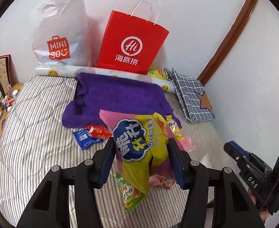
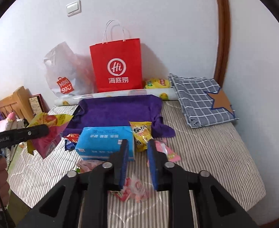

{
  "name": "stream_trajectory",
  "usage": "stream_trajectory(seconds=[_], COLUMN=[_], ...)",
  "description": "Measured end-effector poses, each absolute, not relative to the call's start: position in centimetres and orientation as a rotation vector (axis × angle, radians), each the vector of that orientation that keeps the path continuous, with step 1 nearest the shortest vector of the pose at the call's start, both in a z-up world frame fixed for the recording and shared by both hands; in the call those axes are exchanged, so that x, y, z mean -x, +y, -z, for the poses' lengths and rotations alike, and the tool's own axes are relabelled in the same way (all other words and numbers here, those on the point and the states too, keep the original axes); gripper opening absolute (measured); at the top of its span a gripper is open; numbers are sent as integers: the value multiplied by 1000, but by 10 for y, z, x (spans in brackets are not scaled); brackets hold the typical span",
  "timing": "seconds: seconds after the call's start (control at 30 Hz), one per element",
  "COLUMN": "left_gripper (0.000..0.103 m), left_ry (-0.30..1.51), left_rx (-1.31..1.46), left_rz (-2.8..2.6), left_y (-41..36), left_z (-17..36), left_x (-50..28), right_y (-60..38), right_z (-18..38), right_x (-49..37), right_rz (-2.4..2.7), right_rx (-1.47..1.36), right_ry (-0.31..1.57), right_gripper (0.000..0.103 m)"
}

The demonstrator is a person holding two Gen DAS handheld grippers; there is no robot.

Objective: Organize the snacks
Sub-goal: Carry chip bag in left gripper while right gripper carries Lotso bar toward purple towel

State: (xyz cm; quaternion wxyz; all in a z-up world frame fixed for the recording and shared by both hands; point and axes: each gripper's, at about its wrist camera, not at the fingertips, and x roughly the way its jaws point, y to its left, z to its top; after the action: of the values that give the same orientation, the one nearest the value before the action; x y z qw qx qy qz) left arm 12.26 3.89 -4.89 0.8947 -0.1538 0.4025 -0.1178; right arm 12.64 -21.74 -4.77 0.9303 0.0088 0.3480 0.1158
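Yellow chip bag [image 1: 139, 148] sits clamped in the left gripper [image 1: 141, 161], held above the bed [image 1: 35, 133], long axis pointing ahead toward the red bag [image 1: 131, 43]; right gripper [image 2: 137, 163] is closed, empty.

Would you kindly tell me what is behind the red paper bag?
Behind the red paper bag only the white wall shows. A yellow snack packet peeks out beside its right edge; anything directly behind it is hidden.

Desk clutter [image 1: 0, 102] too small
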Motion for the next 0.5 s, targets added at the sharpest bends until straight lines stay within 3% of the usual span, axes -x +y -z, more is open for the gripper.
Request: stream_trajectory(seconds=[0.27,0.5], left_gripper=[54,54], left_ry=[860,907], left_rx=[313,330], left_rz=[246,241], left_y=[37,37], left_z=[56,76], left_x=[-150,-166], right_y=[-220,-240], right_z=[82,142], right_x=[-150,-174], right_rz=[-248,-220], right_rx=[3,-39], right_ry=[796,974], right_gripper=[17,25])
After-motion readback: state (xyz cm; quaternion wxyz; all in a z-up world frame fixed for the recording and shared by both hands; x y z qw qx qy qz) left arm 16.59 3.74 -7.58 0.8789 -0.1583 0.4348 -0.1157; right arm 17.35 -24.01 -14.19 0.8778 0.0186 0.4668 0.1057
